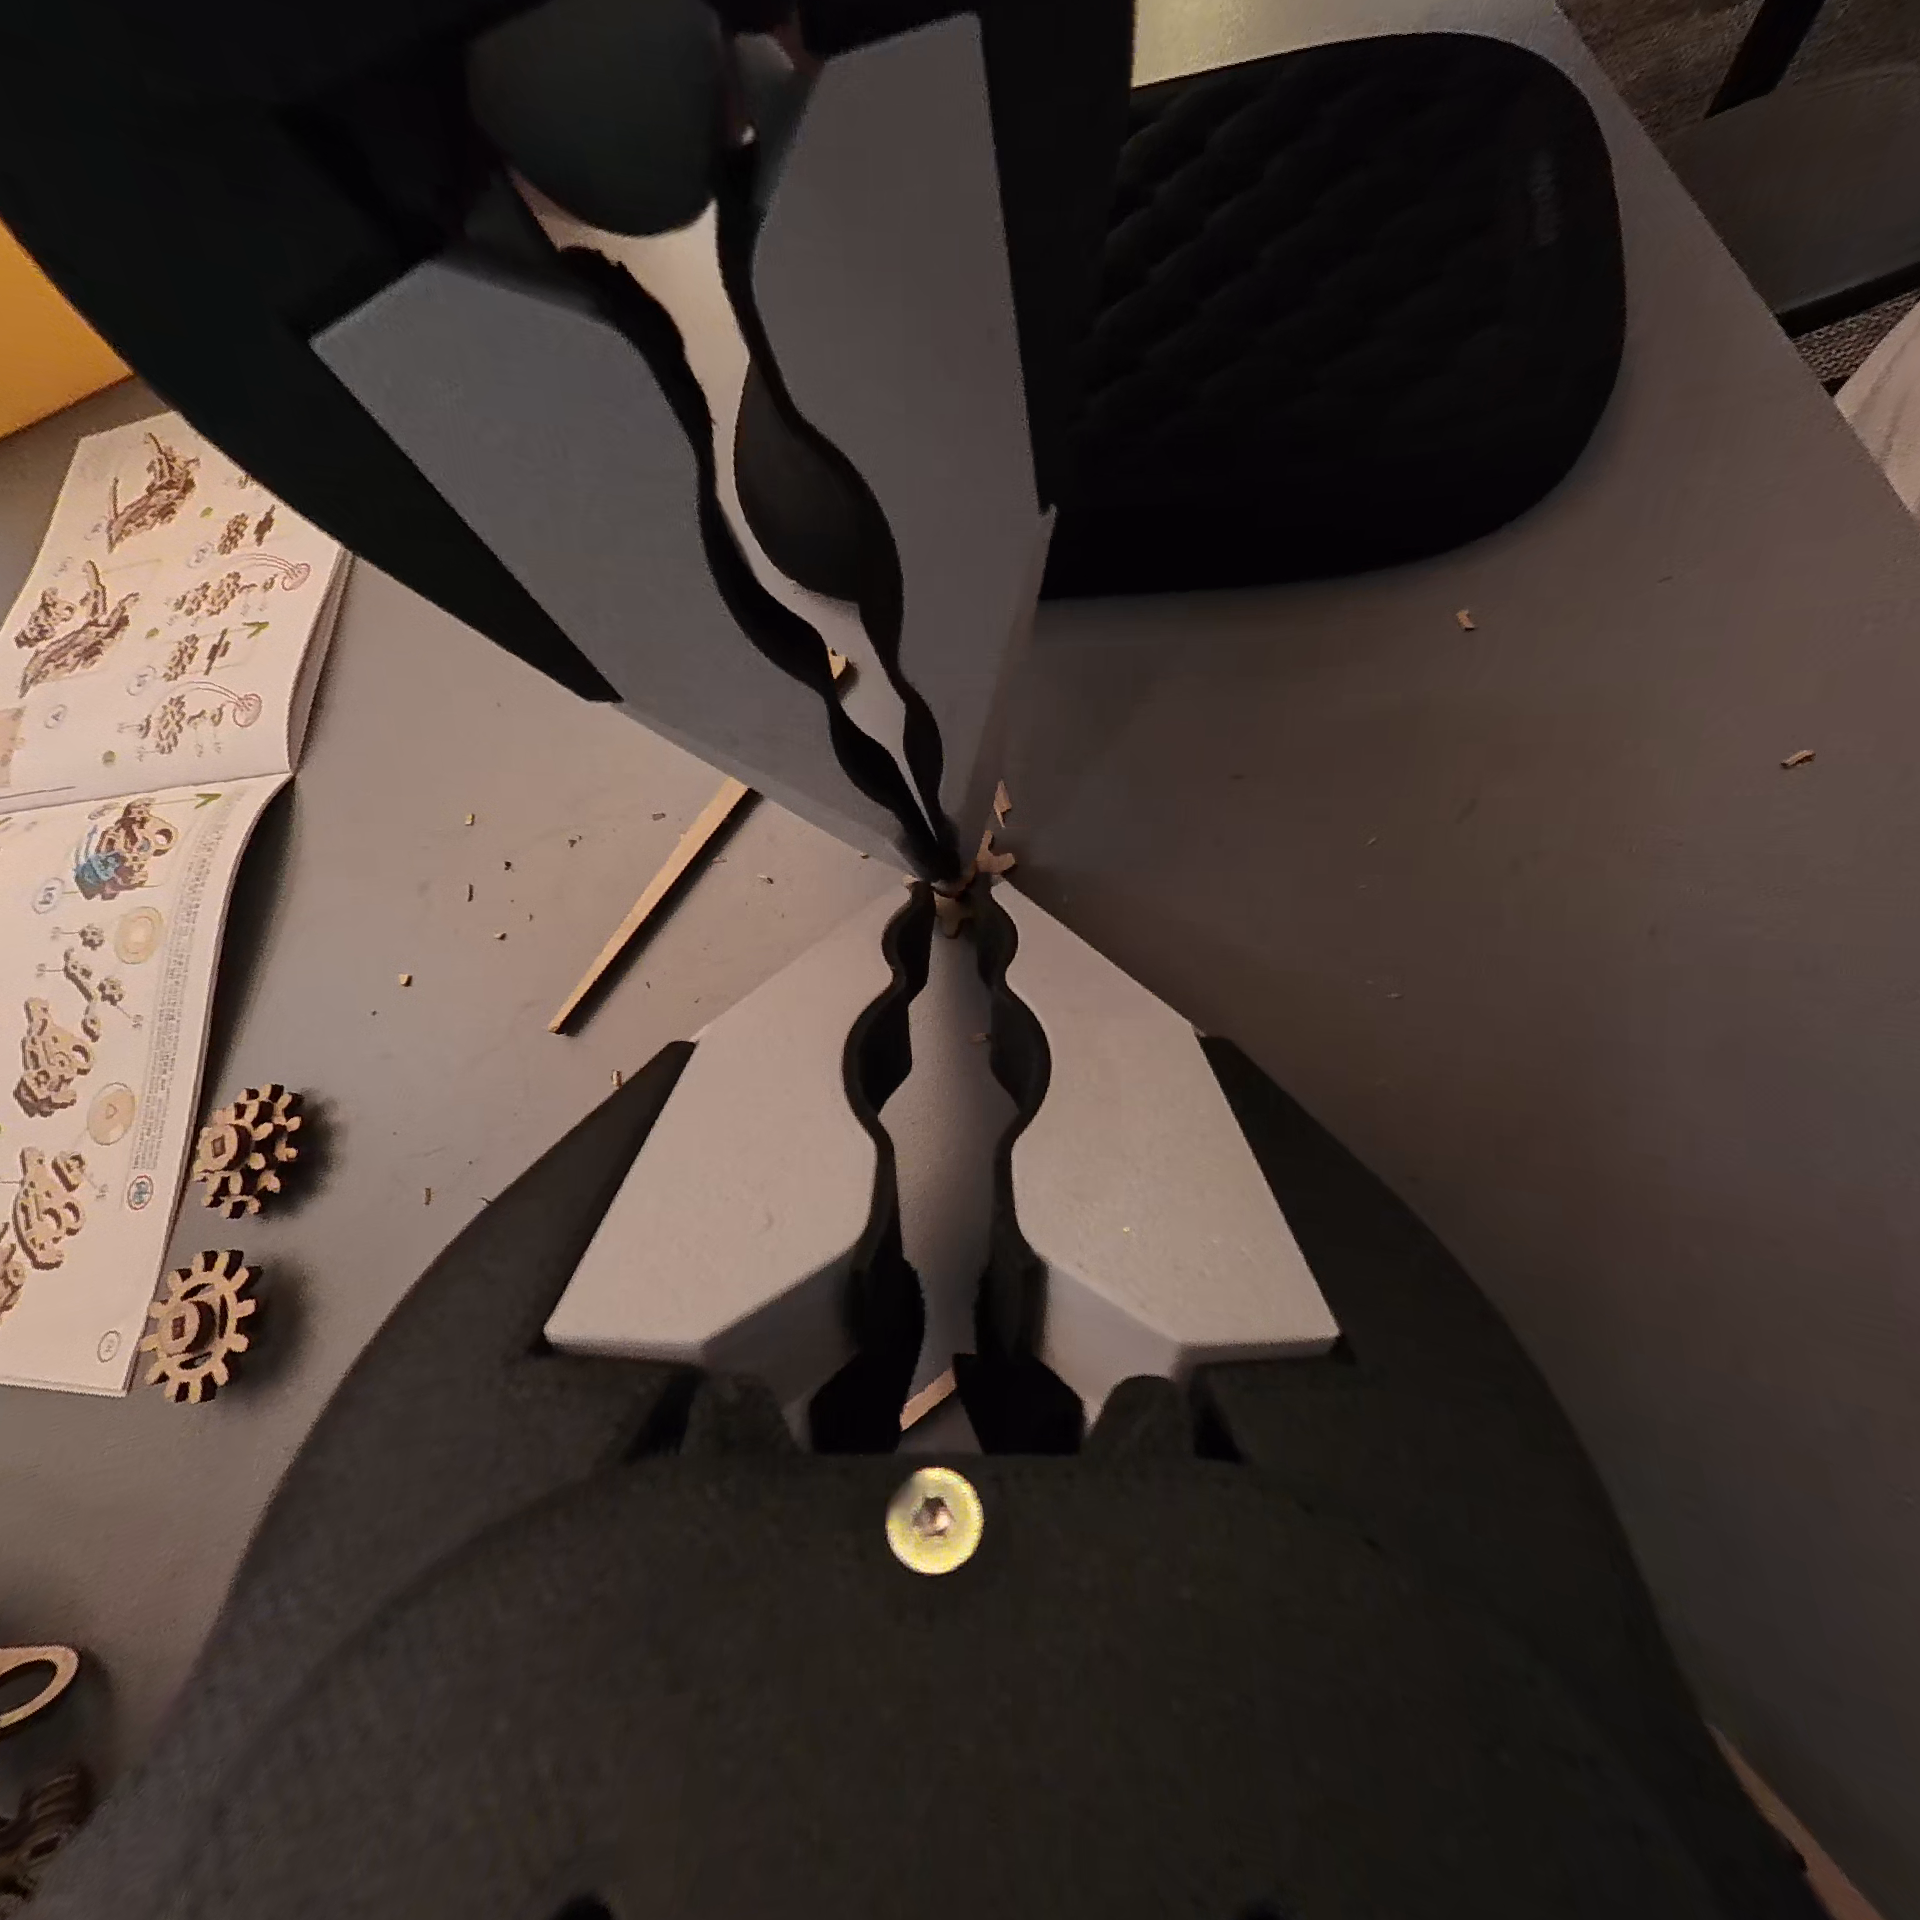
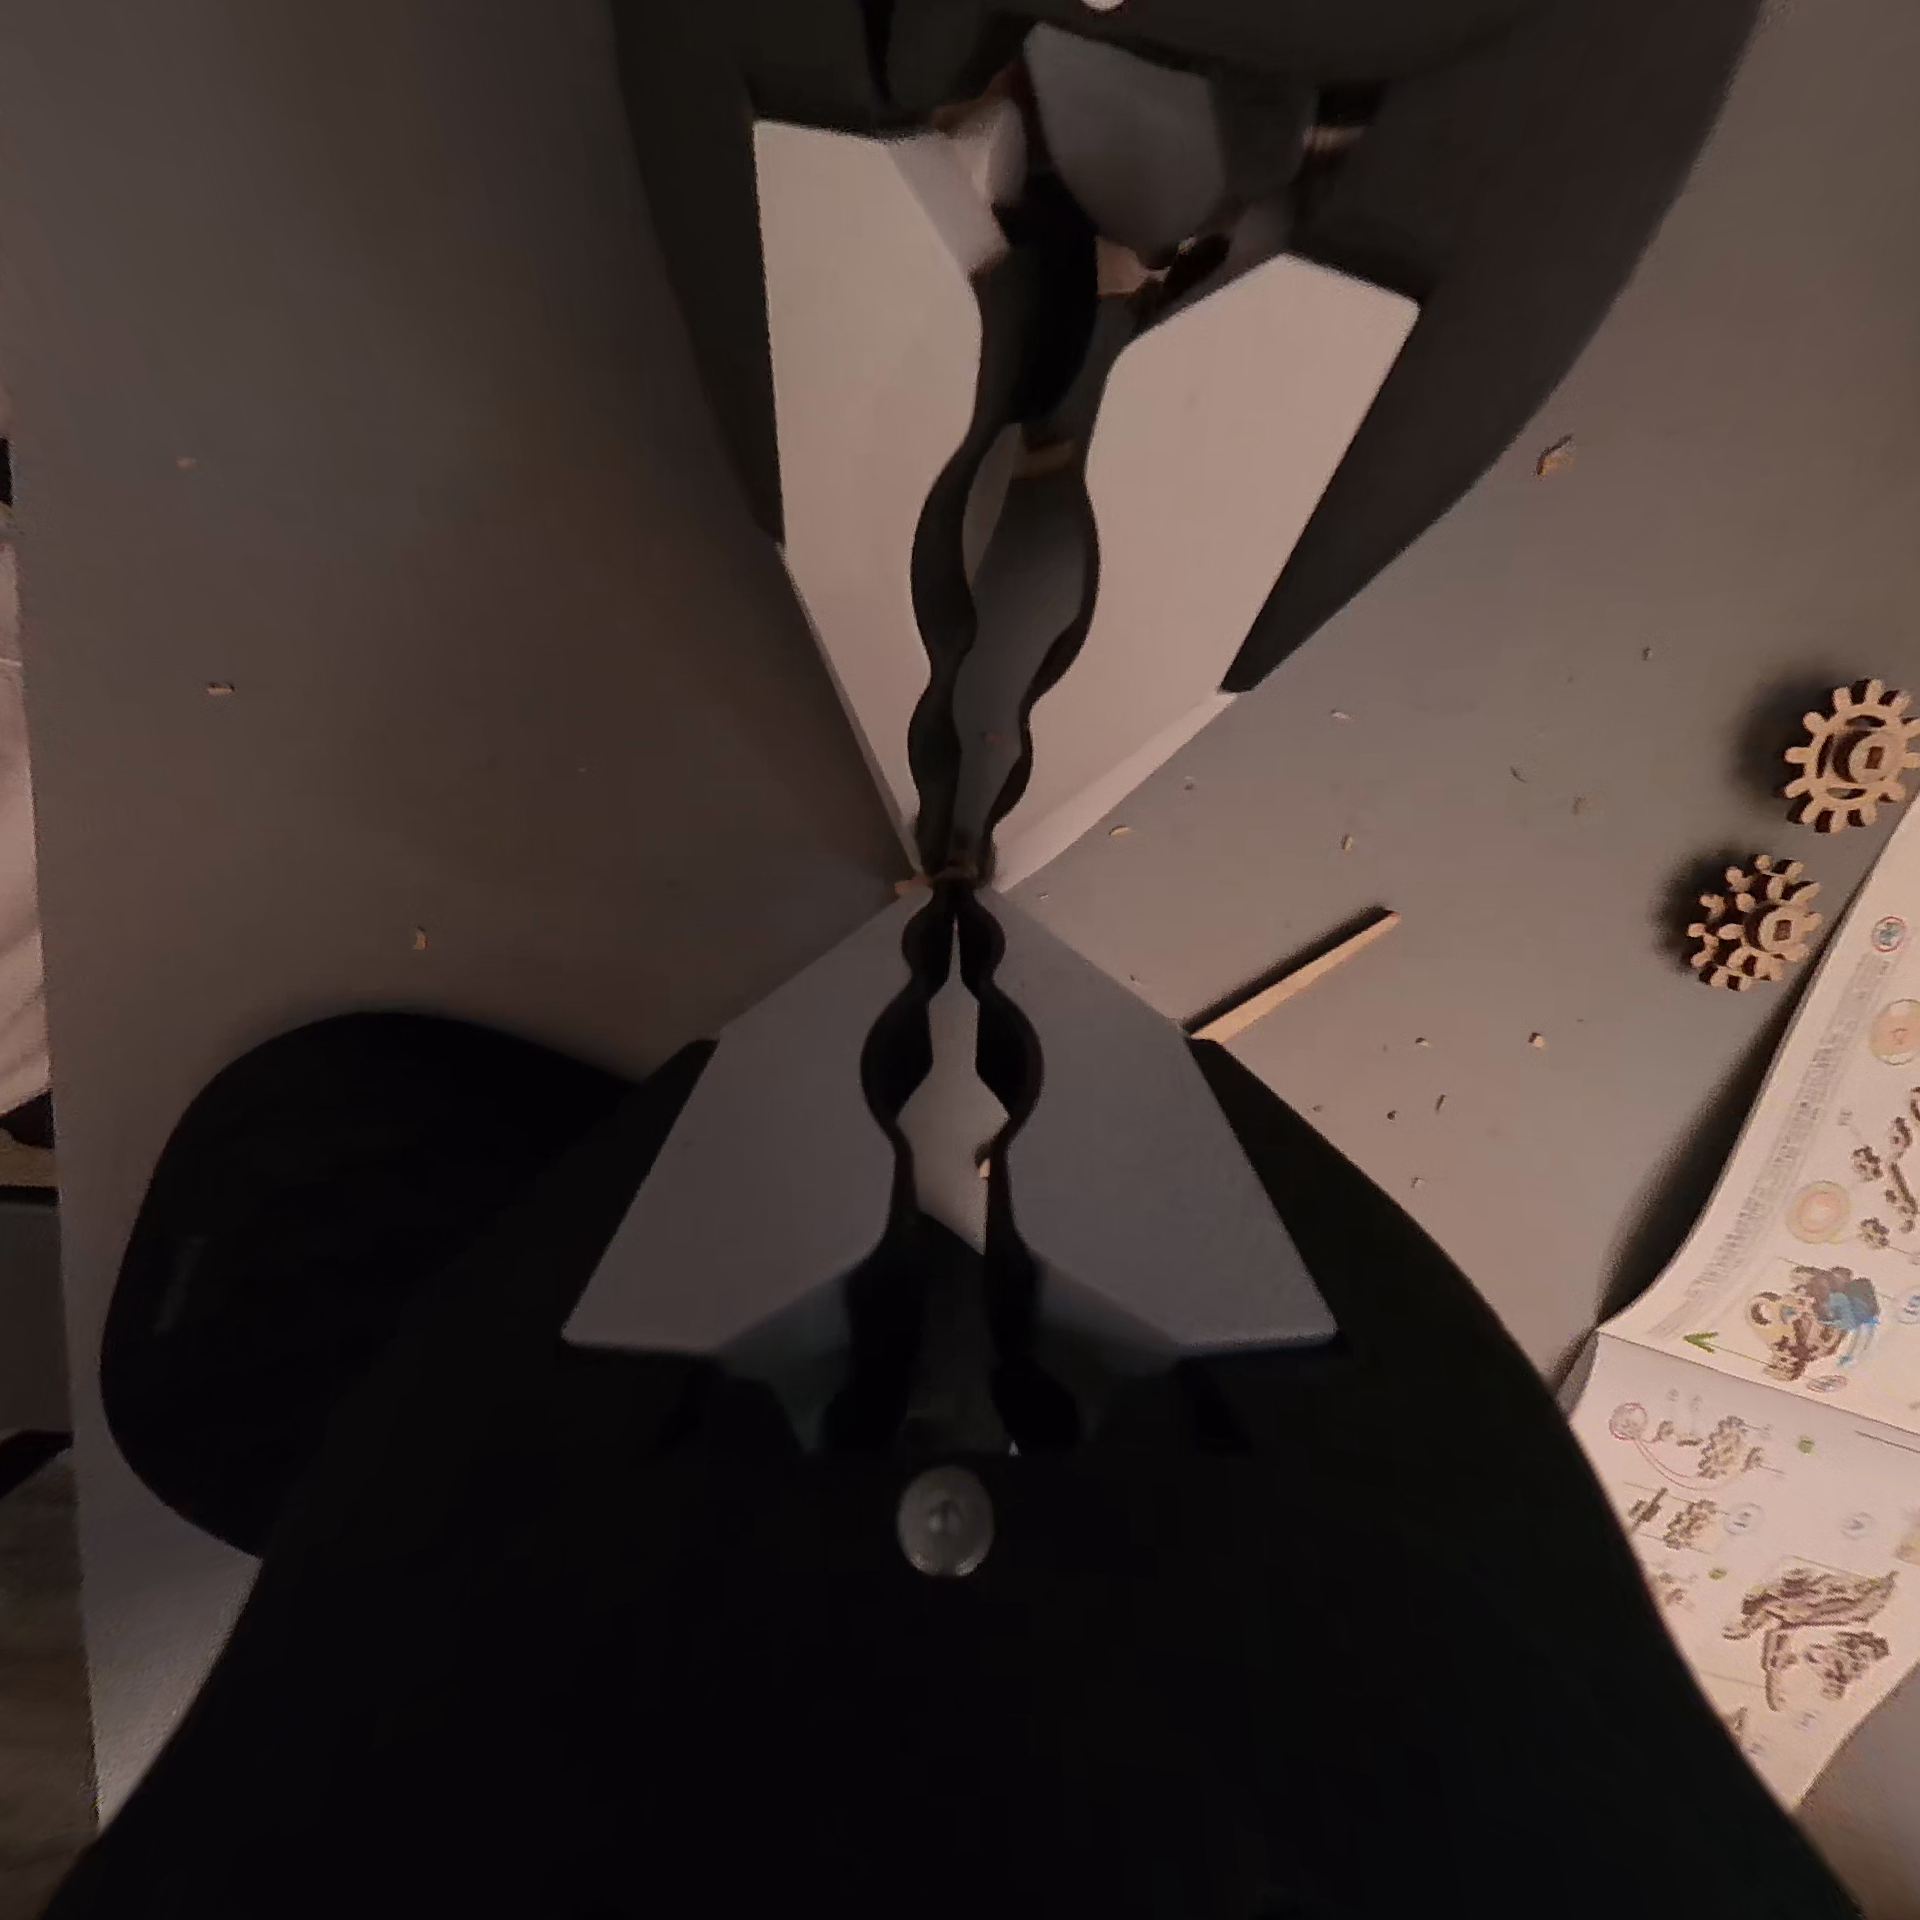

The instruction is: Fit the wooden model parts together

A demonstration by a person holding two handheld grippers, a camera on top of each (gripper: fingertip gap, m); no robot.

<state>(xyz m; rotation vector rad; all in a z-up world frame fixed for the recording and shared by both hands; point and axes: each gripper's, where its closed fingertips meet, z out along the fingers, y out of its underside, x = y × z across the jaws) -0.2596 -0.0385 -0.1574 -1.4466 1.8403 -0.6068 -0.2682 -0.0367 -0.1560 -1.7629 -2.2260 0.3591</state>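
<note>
At the far left of the left wrist view, an open instruction booklet (image 1: 145,790) lay on the grey table (image 1: 1403,935), with two wooden gears (image 1: 223,1236) just beside its lower edge and a thin wooden strip (image 1: 649,914) farther in. At the centre, the left gripper (image 1: 948,902) and the right gripper (image 1: 940,854) met tip to tip, each with its fingers pressed together on a small wooden part (image 1: 971,883), a pale toothed piece mostly hidden between the tips; whether they shared one piece or held two joined pieces could not be told. To the right, a black quilted cushion (image 1: 1340,312) rested on the table's far side.
</note>
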